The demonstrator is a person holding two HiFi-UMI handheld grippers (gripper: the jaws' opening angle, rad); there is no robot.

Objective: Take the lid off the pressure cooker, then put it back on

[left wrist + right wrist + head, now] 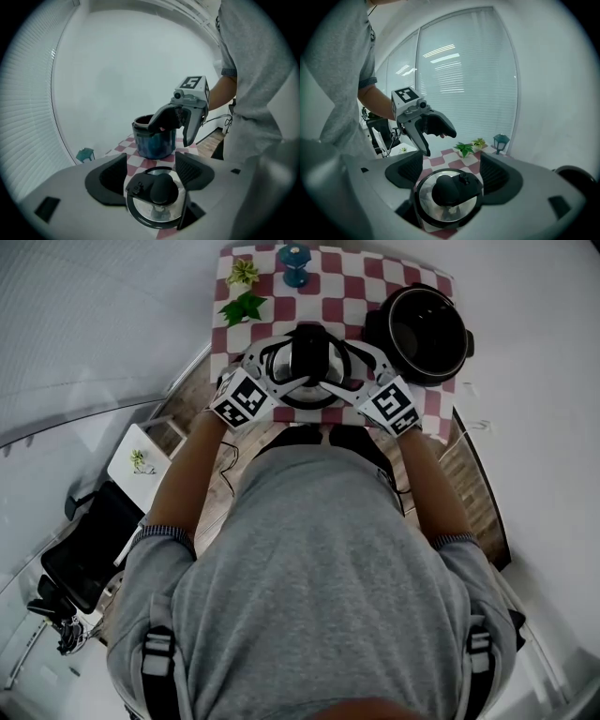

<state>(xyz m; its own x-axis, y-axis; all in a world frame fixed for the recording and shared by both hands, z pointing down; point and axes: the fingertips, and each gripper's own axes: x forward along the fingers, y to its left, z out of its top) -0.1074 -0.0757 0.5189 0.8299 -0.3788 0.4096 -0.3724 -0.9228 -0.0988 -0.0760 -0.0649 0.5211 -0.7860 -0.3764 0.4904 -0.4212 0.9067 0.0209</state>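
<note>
Looking down from the head: finds the lid over the checked cloth, toward the table's near edge, with the open pressure cooker just beside it on the right, close to the cloth's right border. Places the left gripper and the right gripper on either side of the lid, marker cubes outward. Leaves bare cloth only behind the lid, up to two small plants and a blue lantern along the far edge. Puts a white side table and a black chair well off to the left, lower than the tabletop.

Along the left gripper: shows both jaws spread wide, the lid low between them, knob up, rim reaching near each pad. Cannot tell whether the pads touch the rim, or whether the lid rests on the cloth. Shows checks beyond, then the cooker upright and well clear ahead. Catches the right gripper before the cooker, jaws likewise apart. Backs onto plain wall.

Along the right gripper: again wide jaws, with the lid lying between them. Opens ahead onto free cloth as far as the plants and lantern at the edge, before the blinds. Clips the cooker's rim at far right. Sets the left gripper up and to the left.
</note>
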